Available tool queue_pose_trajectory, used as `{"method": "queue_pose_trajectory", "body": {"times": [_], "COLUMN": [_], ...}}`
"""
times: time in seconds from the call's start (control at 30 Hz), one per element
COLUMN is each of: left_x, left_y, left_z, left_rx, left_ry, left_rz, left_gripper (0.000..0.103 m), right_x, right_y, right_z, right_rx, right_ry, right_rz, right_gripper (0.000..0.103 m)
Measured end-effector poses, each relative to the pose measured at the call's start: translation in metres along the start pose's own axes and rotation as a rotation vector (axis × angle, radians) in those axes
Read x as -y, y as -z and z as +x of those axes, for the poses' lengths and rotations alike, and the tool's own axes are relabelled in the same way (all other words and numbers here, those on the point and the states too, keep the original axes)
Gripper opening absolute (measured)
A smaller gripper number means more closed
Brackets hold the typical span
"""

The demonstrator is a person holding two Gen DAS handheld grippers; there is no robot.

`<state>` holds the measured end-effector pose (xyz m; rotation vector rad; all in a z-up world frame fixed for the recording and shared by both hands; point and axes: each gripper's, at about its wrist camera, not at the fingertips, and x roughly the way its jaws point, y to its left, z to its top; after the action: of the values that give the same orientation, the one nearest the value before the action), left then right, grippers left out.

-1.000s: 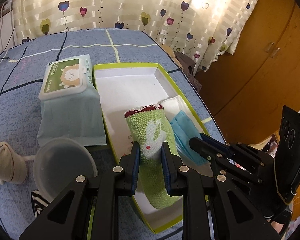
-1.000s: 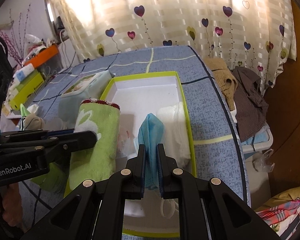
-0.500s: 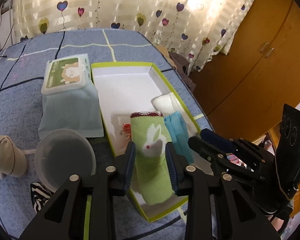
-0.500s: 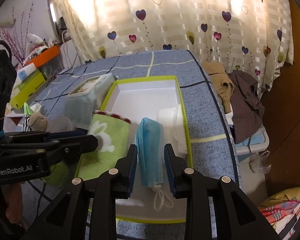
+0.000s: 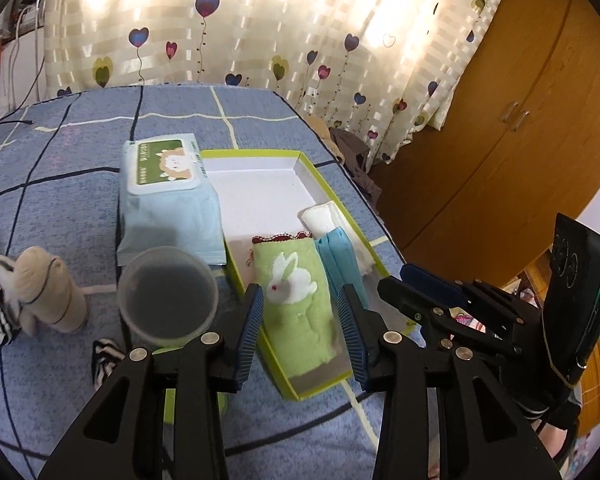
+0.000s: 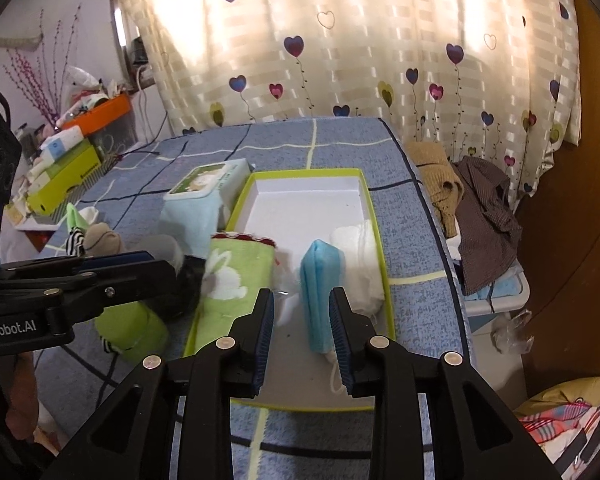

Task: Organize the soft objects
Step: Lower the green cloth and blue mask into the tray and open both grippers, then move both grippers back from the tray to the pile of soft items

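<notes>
Now that both pairs of tongs have let go, the green terry towel with the white rabbit (image 5: pixel 296 296) and the folded blue face mask (image 6: pixel 320 284) lie side by side in the shallow lime-rimmed white box (image 5: pixel 260 154). My left gripper (image 5: pixel 300 328) is opening, its pads clear of the towel; my right gripper (image 6: pixel 302 336) stands spread, the mask loose between. Two items are stowed, I judge; the beige rolled sock (image 5: pixel 46 292) waits outside.
</notes>
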<state>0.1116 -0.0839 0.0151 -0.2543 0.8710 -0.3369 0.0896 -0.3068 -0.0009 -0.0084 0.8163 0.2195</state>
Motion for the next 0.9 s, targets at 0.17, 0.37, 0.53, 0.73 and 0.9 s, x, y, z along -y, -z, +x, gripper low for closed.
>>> {"method": "queue_pose_trajectory", "body": {"times": [0.17, 0.37, 0.53, 0.73, 0.9], "left_x": [-0.002, -0.008, -0.014, -0.020, -0.025], "left_y": [0.010, 0.019, 0.025, 0.031, 0.034], "left_z": [-0.020, -0.040, -0.053, -0.065, -0.073], "left_rx": [0.028, 0.053, 0.075, 0.087, 0.098], "left_ry": [-0.004, -0.013, -0.027, -0.038, -0.050], "left_rz": [0.013, 0.020, 0.016, 0.006, -0.003], "left_gripper": [0.040, 0.040, 0.040, 0.040, 0.040], "right_x": [-0.012, -0.028, -0.041, -0.055, -0.060], "right_y": [0.003, 0.007, 0.007, 0.009, 0.009], "right_z": [-0.017, -0.030, -0.041, -0.048, -0.054], "right_rx": [0.022, 0.036, 0.054, 0.063, 0.070], "right_ry": [0.001, 0.008, 0.004, -0.008, -0.015], "right_rz": [-0.012, -0.026, -0.046, -0.065, -0.076], "right_gripper": [0.040, 0.040, 0.040, 0.041, 0.042]}}
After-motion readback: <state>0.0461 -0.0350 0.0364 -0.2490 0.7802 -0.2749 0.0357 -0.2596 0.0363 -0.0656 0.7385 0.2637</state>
